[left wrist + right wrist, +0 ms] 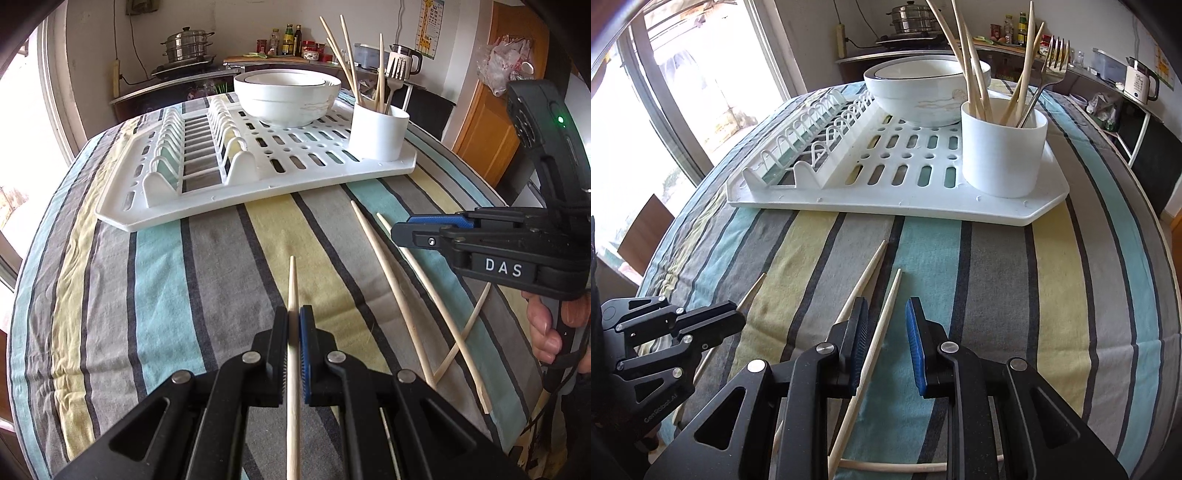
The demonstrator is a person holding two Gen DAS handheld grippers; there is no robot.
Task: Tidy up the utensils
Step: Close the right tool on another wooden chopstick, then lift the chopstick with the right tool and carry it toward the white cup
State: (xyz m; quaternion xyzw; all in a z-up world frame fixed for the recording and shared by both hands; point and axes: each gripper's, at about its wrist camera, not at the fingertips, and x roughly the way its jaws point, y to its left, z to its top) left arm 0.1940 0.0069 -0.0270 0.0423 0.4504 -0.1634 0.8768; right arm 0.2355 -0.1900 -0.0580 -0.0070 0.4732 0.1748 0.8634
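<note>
Left gripper (293, 332): fingers pinching one chopstick (293, 280), near the front edge of the surface (207, 258). Right gripper (884, 332): fingers spread, straddling a loose chopstick (886, 314) lying flat on the striped cloth, not squeezed yet. More loose chopsticks (384, 266) beside it. Further back, on the white rack (258, 184), a white cup (378, 133) already holding chopsticks and a fork (394, 74). Step in hand, probably: picking up sticks. Next: close right fingers, lift, carry both to the cup.
</note>
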